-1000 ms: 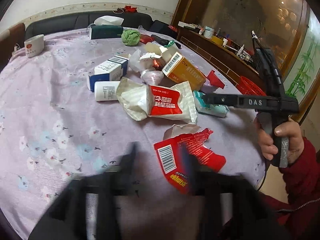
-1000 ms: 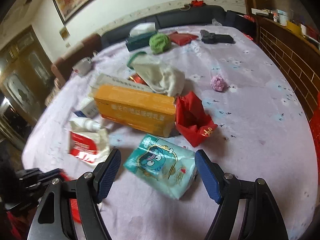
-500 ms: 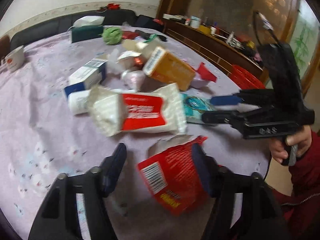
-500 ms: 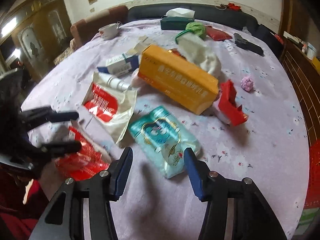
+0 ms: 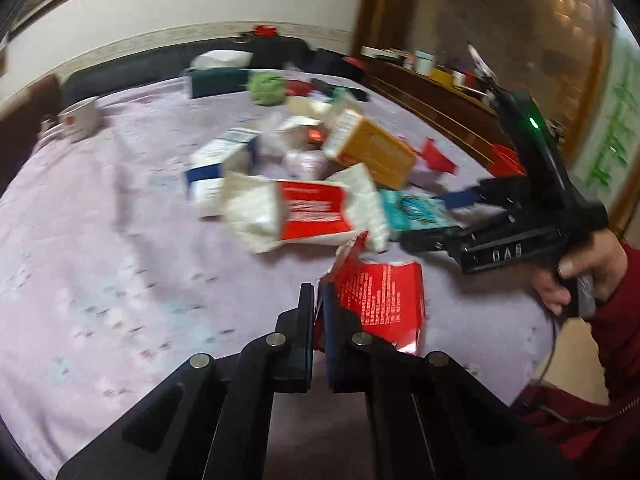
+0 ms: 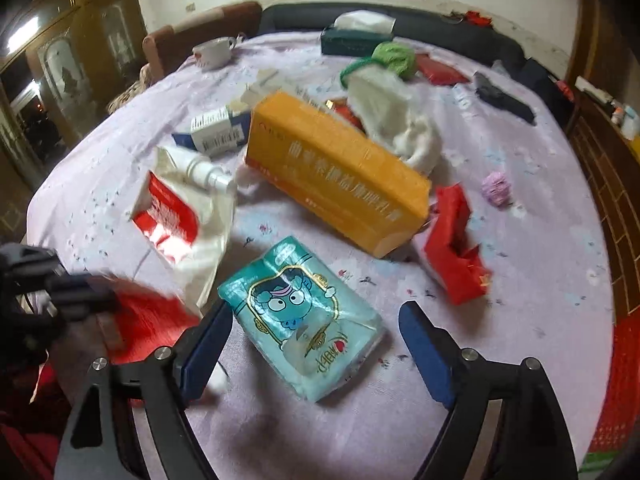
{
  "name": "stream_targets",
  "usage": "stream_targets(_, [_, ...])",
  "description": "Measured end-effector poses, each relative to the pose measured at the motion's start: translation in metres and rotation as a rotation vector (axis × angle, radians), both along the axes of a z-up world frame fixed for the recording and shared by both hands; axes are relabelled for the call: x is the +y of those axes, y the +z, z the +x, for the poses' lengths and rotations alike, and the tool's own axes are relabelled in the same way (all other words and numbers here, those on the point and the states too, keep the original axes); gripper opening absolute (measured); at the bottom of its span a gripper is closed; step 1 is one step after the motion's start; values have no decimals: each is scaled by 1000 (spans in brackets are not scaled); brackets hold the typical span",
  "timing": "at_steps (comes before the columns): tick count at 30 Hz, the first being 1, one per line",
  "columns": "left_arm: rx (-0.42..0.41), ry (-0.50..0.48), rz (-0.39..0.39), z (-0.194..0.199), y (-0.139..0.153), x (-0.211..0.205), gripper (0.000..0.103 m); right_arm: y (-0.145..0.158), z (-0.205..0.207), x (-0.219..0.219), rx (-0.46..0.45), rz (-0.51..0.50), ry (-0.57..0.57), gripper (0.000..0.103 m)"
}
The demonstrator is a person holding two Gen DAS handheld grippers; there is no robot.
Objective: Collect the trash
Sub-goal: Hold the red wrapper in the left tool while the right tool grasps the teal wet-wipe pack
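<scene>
My left gripper is shut on a torn red wrapper and holds it just above the table's near edge. The wrapper shows blurred in the right wrist view. My right gripper is open, its fingers on either side of a teal tissue pack that lies on the lilac tablecloth. In the left wrist view the right gripper sits over the same pack. More trash lies behind: a white and red bag, an orange box.
A red folded carton, a blue and white box, a pink crumpled ball, a white cloth, a green ball, a tissue box and a cup lie on the table. A red basket stands at the right.
My left gripper closed on the red wrapper and lifted it up on edge. My right gripper moved in over the teal pack and stays open.
</scene>
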State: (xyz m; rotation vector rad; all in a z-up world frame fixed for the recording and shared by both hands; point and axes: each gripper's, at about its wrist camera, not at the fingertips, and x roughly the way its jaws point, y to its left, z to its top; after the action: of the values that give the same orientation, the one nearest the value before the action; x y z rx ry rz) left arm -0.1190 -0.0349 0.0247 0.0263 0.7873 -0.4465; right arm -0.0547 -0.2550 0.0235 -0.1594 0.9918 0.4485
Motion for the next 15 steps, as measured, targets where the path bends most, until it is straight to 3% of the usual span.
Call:
stream_targets(2, [-3,24,13,-1,0,3,4,-6,0,5,7,-24,-4,75])
stream_targets(7, [13,30,17,2,-2,2,4,-1,-16,15,-35,-60,-12,64])
stream_targets(9, [16,40,25,3,-4,1,4,0,-23,17,-57,-79,-32,55])
stream_targets(13, [12,51,50,3,-6,-1,5,8,-33,10,-60,-29,-92,43])
stream_targets(15, [5,50,58,2,-5,-4,5,9,-38,6,-51,9,-121,42])
